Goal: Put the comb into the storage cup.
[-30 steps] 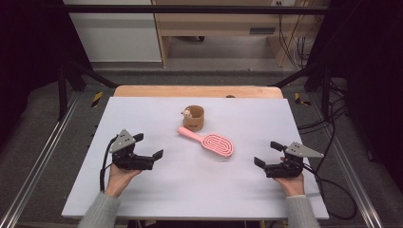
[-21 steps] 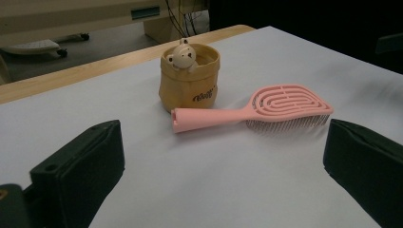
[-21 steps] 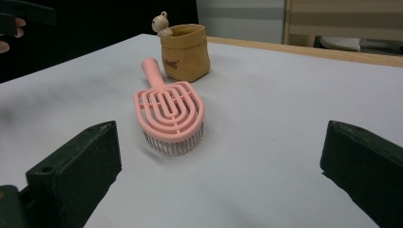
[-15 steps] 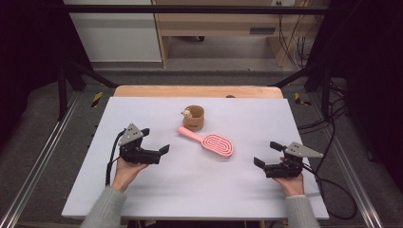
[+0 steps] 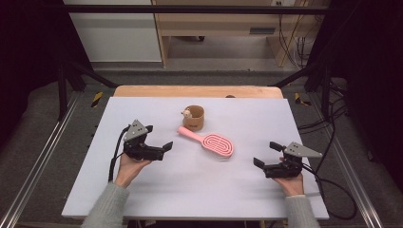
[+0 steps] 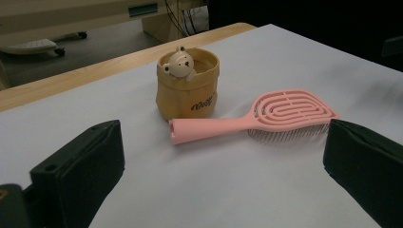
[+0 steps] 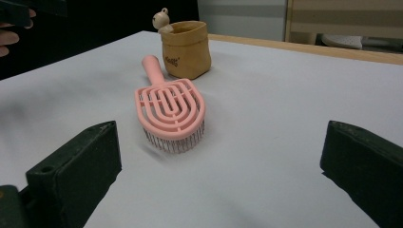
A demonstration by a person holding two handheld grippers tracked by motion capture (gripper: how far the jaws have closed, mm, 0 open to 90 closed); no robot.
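Observation:
A pink hairbrush (image 5: 209, 141) lies bristles down near the middle of the white table, its handle pointing back left toward a small tan pouch (image 5: 194, 118) with a bear figure on its rim. My left gripper (image 5: 159, 137) stands open just left of the handle, apart from it. In the left gripper view, the hairbrush (image 6: 266, 116) and pouch (image 6: 187, 88) lie ahead between the wide-apart jaws. My right gripper (image 5: 266, 153) is open at the front right, well away from the brush head. The right gripper view looks at the hairbrush (image 7: 171, 111) head-on with the pouch (image 7: 184, 47) behind it.
The white tabletop (image 5: 199, 194) has a wooden strip (image 5: 197, 91) along its far edge. Metal rails run along both sides on the floor, and cables (image 5: 328, 123) trail at the right. A wooden bench and cabinet stand beyond the table.
My left gripper has moved right and forward, toward the brush handle, staying open. The right gripper, brush and pouch have not moved.

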